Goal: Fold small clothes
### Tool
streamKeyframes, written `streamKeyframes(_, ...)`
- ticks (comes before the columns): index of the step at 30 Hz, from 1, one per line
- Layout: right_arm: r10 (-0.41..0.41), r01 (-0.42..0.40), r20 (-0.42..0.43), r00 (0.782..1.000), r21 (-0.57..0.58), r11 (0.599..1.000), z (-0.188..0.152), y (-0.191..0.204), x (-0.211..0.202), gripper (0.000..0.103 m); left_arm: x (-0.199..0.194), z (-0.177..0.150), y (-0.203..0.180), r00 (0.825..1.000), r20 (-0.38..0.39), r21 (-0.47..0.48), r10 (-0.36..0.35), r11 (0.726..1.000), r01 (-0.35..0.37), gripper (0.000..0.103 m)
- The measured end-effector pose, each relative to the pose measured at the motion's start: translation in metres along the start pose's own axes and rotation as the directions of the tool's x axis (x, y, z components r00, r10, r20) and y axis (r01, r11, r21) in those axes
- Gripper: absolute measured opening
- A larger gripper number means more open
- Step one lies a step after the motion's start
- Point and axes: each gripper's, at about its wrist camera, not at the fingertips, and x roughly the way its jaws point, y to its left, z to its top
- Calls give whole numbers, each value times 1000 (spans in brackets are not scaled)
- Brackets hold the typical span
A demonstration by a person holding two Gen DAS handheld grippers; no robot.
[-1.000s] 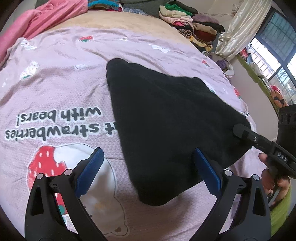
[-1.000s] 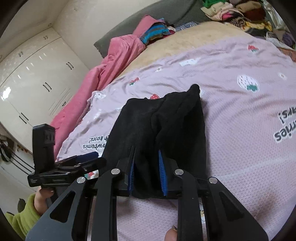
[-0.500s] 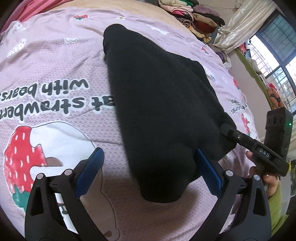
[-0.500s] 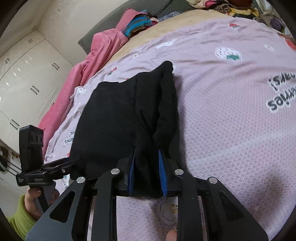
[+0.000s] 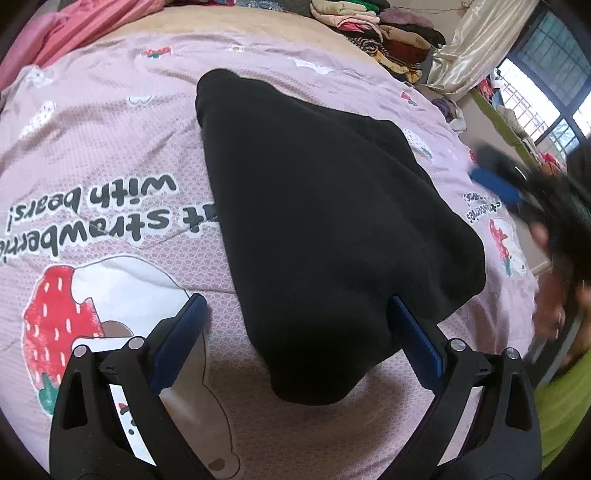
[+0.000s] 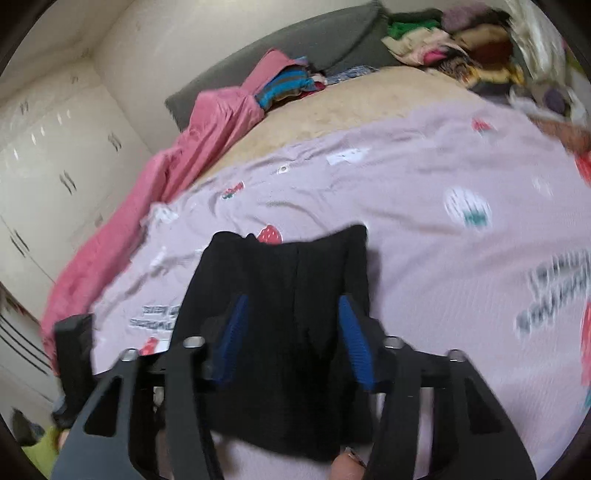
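Observation:
A black garment (image 5: 325, 221) lies folded on the pink strawberry bedspread (image 5: 110, 155). Its near end sits between the blue pads of my left gripper (image 5: 295, 310), which stands wide open just above it without touching it. In the right wrist view the same garment (image 6: 284, 280) lies flat under my right gripper (image 6: 293, 325). Its jaws are opening, and the cloth shows between the pads, which do not press on it. From the left wrist view the right gripper (image 5: 495, 184) is a blurred shape off the garment's right edge.
Piles of folded clothes (image 5: 384, 33) sit at the far end of the bed, and a pink quilt (image 6: 207, 140) lies along its side by white wardrobes (image 6: 44, 155). A curtain and window (image 5: 535, 74) are at the right. A person's green sleeve (image 5: 561, 406) is at the lower right.
My right gripper, which was shut on the garment's edge, has let go and drawn back off it, with its jaws now apart. The left gripper stayed open over the near end.

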Motion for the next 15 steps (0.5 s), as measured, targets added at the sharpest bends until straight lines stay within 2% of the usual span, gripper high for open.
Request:
streamKeyframes(5, -149, 140, -110, 983, -87, 986, 23, 2, 62, 42, -21, 5, -8, 995, 96, 6, 12, 1000, -13, 91)
streamKeyframes(7, -188, 175, -145, 971, -97, 980, 24, -3, 80, 42, -21, 9, -10, 996, 92, 20, 19, 1000, -21, 91)
streamKeyframes(8, -198, 185, -155, 968, -99, 978, 22, -5, 87, 37, -19, 11, -10, 996, 87, 24, 26, 999, -28, 91)
streamKeyframes(9, -194, 180, -152, 969, -102, 978, 21, -5, 90, 14, -16, 13, -10, 996, 83, 25, 33, 999, -36, 91)
streamKeyframes(10, -178, 166, -140, 974, -96, 981, 20, -5, 87, 8, -13, 14, -10, 996, 77, 23, 37, 999, -39, 91)
streamKeyframes(12, -140, 131, -91, 986, -96, 987, 21, 2, 76, 7, -6, 15, -9, 998, 60, 17, 23, 1000, -24, 89)
streamKeyframes(13, -136, 129, -59, 989, -111, 985, 24, 6, 69, 7, -5, 15, -10, 998, 60, 19, 11, 1000, -13, 82)
streamKeyframes(15, -137, 138, 20, 990, -151, 979, 28, 12, 49, 6, -5, 16, -16, 998, 65, 40, 21, 999, -24, 80)
